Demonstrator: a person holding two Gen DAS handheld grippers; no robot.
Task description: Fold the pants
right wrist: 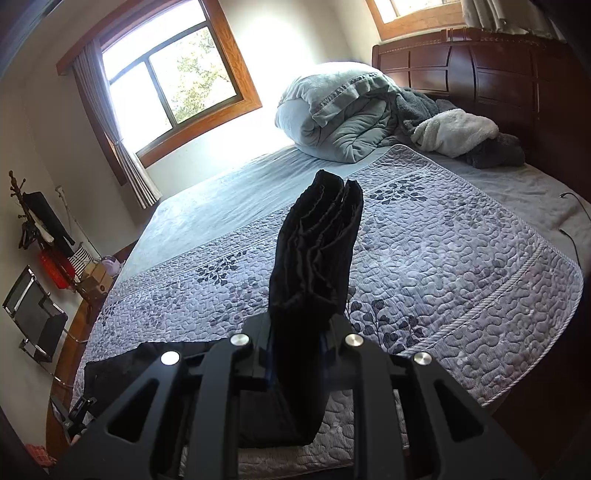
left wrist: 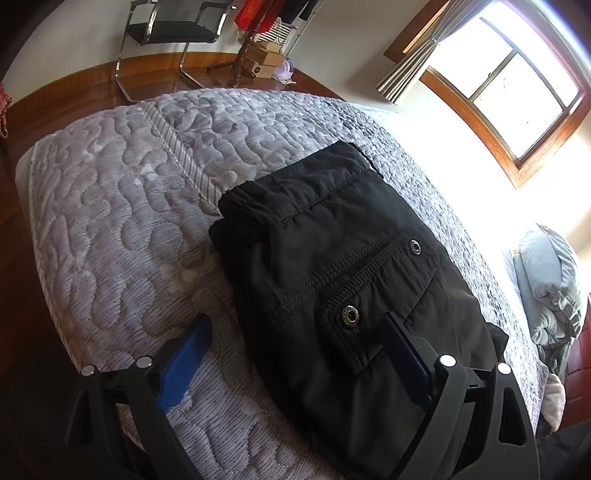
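Note:
Black pants [left wrist: 332, 266] lie folded on the grey quilted bedspread [left wrist: 110, 221], back pocket flap with metal snaps facing up. My left gripper [left wrist: 295, 354] is open, its blue-padded fingers spread over the near edge of the pants, one finger over the bedspread and the other over the cloth. In the right wrist view my right gripper [right wrist: 299, 332] is shut on a thick folded end of the pants [right wrist: 317, 243], which stands up from the jaws above the bed. More black cloth [right wrist: 122, 373] lies at the lower left of that view.
A bundled grey-blue duvet [right wrist: 340, 114] and fleece blankets [right wrist: 458, 133] lie by the dark wooden headboard [right wrist: 498, 74]. A chair [left wrist: 173, 29], coat stand and boxes [left wrist: 266, 59] stand on the wooden floor beyond the bed's foot. A black cable [right wrist: 572, 229] lies at the bed's right side.

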